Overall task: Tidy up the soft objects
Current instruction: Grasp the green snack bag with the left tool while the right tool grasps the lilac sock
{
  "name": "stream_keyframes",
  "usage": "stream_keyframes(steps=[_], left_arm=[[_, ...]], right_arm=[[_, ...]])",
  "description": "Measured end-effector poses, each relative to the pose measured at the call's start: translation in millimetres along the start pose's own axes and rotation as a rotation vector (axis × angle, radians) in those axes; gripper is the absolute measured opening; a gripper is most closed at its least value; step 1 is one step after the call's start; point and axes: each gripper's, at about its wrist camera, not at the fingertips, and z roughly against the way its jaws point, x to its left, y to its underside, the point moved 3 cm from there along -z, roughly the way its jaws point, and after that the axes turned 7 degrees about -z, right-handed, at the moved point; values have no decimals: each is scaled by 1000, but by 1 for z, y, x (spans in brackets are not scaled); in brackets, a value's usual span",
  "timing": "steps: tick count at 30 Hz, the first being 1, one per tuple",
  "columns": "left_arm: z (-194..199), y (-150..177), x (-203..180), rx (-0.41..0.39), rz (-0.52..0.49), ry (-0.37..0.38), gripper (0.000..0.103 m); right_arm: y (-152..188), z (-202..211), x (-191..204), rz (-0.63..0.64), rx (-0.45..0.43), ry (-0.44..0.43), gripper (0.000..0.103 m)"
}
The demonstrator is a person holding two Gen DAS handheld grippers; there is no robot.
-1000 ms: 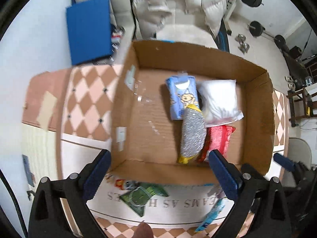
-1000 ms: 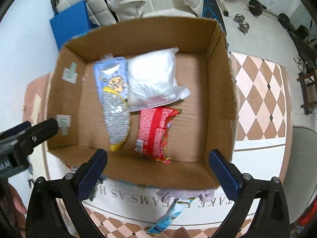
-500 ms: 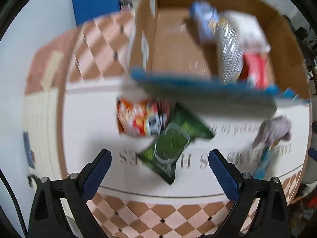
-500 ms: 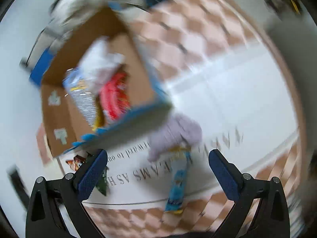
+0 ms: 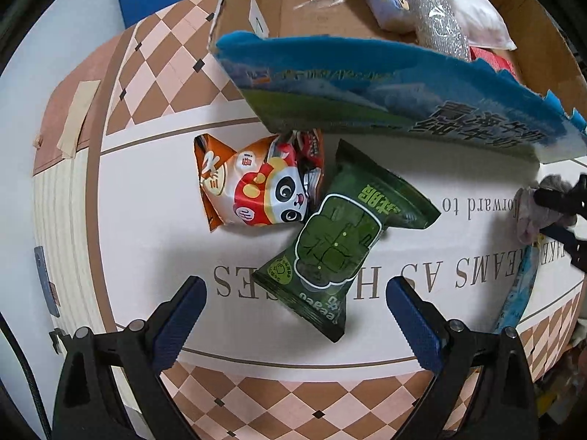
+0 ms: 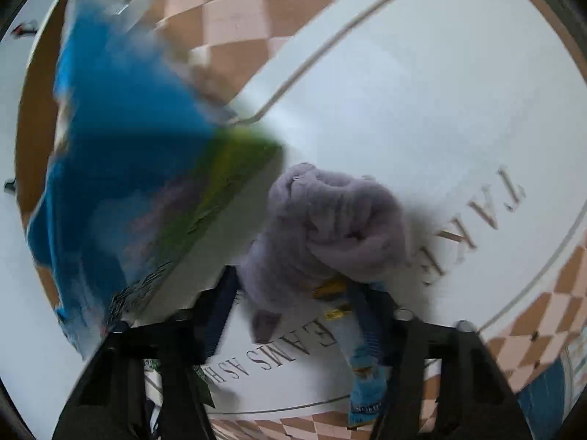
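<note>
Straddling the blurred purple cloth [image 6: 323, 227], right gripper [image 6: 293, 311]; left gripper [image 5: 295, 289] spread, empty.

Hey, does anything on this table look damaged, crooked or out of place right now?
The cardboard box has a ragged, torn top edge on its printed front wall. The orange panda snack bag is tucked partly under that wall, and the green snack bag lies askew, overlapping it. Nothing looks spilled.

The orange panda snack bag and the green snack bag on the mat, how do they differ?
The orange panda bag looks puffy and lies partly under the box's blue flap; the green bag looks flatter, lies diagonally, and sits nearer the left gripper. The green bag's upper edge overlaps the orange one. Both rest on the white mat, ungripped.
</note>
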Motion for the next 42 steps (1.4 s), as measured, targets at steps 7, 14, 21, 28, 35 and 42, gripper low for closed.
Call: stream_keyframes(steps=[7, 14, 21, 28, 35, 42], left_arm=[[-9, -6, 1, 17, -55, 51, 100], [-24, -29, -24, 37, -174, 106, 100], [-47, -48, -40, 89, -233, 106, 70], [-49, -39, -30, 124, -77, 190, 41], [-63, -17, -46, 178, -44, 235, 43], [-67, -18, -56, 165, -40, 223, 43]], right_arm=[[26, 14, 7, 409, -43, 277, 40], [42, 23, -32, 577, 9, 452, 42], [42, 46, -37, 527, -73, 411, 79], [15, 49, -46, 342, -124, 394, 79], [4, 38, -75, 253, -98, 391, 71], [-5, 12, -89, 210, -25, 329, 39]])
